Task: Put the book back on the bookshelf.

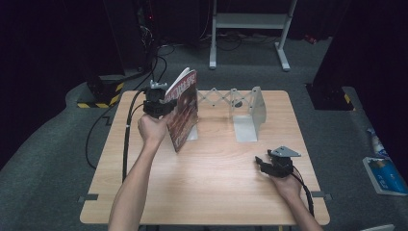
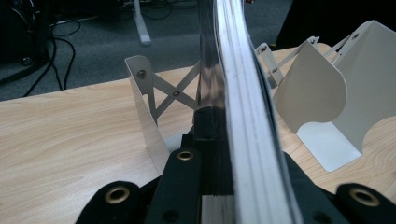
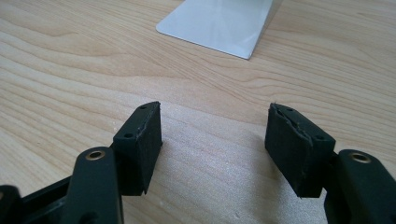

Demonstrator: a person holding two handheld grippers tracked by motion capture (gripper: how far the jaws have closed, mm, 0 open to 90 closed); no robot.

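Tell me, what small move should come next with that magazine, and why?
Probably lower the magazine a little to the right, into the expanding metal rack. The left tongs are clamped on its edge and hold it upright beside the rack's left plate, while the right tongs rest open on the table.

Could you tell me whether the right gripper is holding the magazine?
No, the right gripper rests open over bare table; the left gripper clamps the magazine.

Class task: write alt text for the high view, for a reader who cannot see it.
The left hand-held gripper is shut on a magazine, holding it upright at the left end of a white expandable book rack on a wooden table. The right hand-held gripper rests open on the table near the right edge, holding nothing.
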